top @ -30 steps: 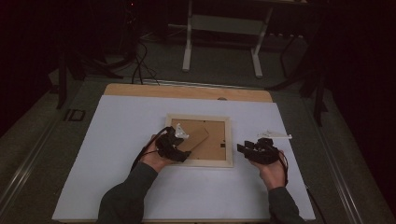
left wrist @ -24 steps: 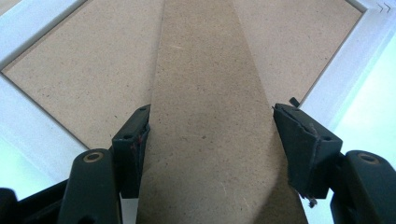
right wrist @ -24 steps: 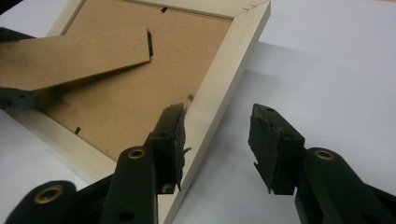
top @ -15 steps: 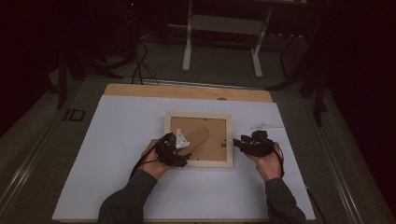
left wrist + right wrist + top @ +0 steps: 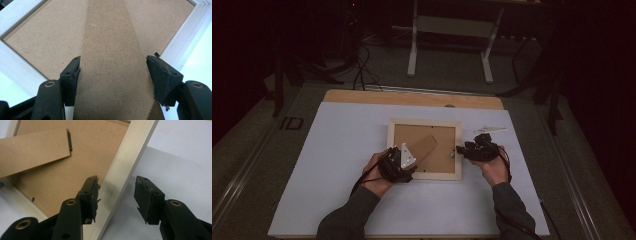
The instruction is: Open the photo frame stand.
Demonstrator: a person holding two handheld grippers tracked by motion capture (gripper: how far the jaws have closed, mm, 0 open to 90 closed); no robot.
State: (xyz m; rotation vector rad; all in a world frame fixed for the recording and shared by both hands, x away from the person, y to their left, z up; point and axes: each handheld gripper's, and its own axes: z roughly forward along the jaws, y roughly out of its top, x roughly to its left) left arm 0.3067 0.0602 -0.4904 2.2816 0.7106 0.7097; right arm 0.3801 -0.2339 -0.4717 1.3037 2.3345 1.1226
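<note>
Left tool [image 5: 112, 77] has its jaws set on either side of the brown stand [image 5: 112, 62] on the back of the picture frame [image 5: 424, 148], which lies face down near the middle of the bench [image 5: 342, 150]. Right tool [image 5: 116, 195] straddles the frame's right rail, its jaws wide and just opening, pads off the wood. Beyond it, near the bench's right edge, lies a small clear strip [image 5: 490, 130].

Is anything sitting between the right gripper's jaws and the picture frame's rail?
Nothing visible. The right gripper straddles the pale rail of the picture frame, jaws open with the rail between them and only bare white table beyond. Its jaws have just been opening. The easel stand lies farther in, clear of it.
</note>
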